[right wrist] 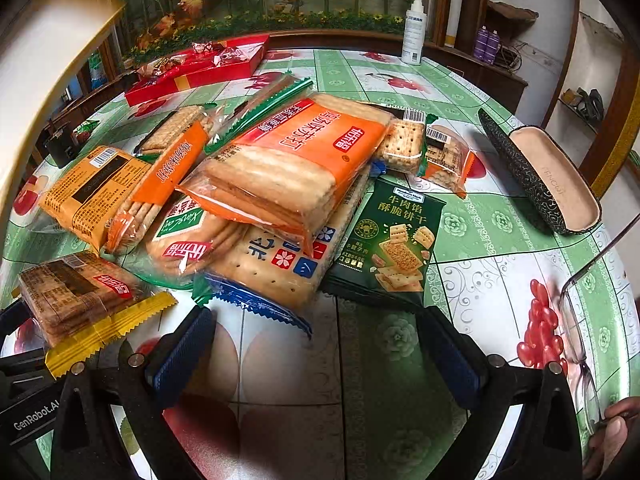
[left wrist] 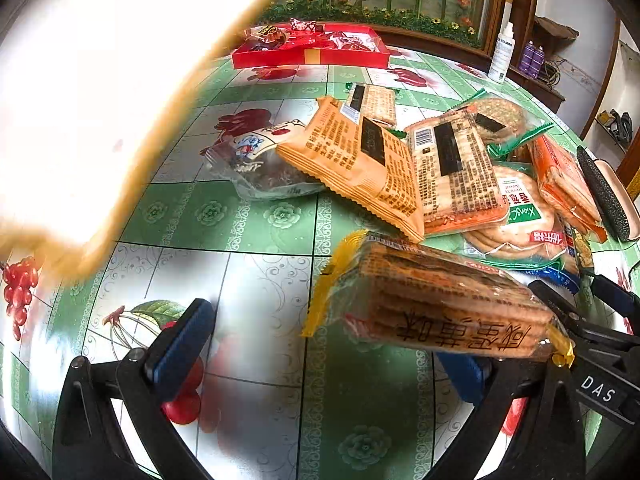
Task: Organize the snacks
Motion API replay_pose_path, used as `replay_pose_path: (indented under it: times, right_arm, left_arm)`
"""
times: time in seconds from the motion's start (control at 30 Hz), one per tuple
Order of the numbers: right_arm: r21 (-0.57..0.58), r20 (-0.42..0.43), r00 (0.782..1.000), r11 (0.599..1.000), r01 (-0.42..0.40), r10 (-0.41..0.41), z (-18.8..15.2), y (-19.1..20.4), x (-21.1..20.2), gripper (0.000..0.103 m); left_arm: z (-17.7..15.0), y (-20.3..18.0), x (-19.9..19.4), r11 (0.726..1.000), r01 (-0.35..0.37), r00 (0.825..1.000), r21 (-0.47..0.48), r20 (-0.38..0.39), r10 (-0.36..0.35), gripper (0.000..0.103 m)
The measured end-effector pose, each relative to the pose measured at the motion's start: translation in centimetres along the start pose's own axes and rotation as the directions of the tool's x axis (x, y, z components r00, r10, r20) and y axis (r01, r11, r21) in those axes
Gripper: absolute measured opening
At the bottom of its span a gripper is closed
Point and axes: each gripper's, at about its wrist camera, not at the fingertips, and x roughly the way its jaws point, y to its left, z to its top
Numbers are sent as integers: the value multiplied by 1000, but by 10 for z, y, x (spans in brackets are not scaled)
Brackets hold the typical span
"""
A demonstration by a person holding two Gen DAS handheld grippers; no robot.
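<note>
Snacks lie in a loose heap on the worktop (right wrist: 500, 280), a floral green-and-white cloth: a large orange cracker pack (right wrist: 296, 168) tops the pile, resting on a blue-edged cracker pack (right wrist: 276, 276), with a dark green biscuit bag (right wrist: 394, 244) touching its right side and smaller orange packs (right wrist: 96, 196) to the left. One yellow-ended biscuit pack (left wrist: 436, 312) sits apart from the heap, close in front of the left gripper (left wrist: 328, 344); the same pack shows at the lower left of the right wrist view, and I cannot tell whether it rests on the cloth or is lifted. Both the left gripper and the right gripper (right wrist: 320, 348) have their jaws apart with nothing between them. A red tray (left wrist: 312, 56) at the far edge already holds a few wrapped sweets, so I judge sorting has only begun, with nearly the whole pile left to place. Off to the right lie an open glasses case (right wrist: 548, 184), a pair of spectacles (right wrist: 580, 320) near a hand (right wrist: 612, 436), and a white spray bottle (right wrist: 414, 32) well beyond. A blurred pale shape fills the upper left of the left wrist view; I cannot make out what it is
</note>
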Motion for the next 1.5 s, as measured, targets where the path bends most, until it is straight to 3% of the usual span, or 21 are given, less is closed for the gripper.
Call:
replay_pose_path:
  times: [1.1,1.2,1.3,1.43,1.5]
  right_arm:
    - [19,-3,1000,1000,12,-12,0,0,-1,103]
    - [-58,-14,999,997,-51,50,-6,1,-6,103]
    - [-101,-70,992,988,-115,109,-11,-5,-13,103]
    - [-100,-100,953,950,-295,285,-26,-22,-31,103]
    - [-79,-97,927,926,-370,362,-31,-29,-38,102]
  left_arm:
    - [-6,1,-1,1000,-7,1000,-2,-9,7,103]
    - [-10,2,-4,994,67,997,89,-55,-62,103]
    - [-20,12,-17,984,143,987,105,-94,-133,103]
    - [-39,28,-47,952,294,954,89,-85,-287,103]
    - [-44,28,-57,946,310,950,97,-61,-305,102]
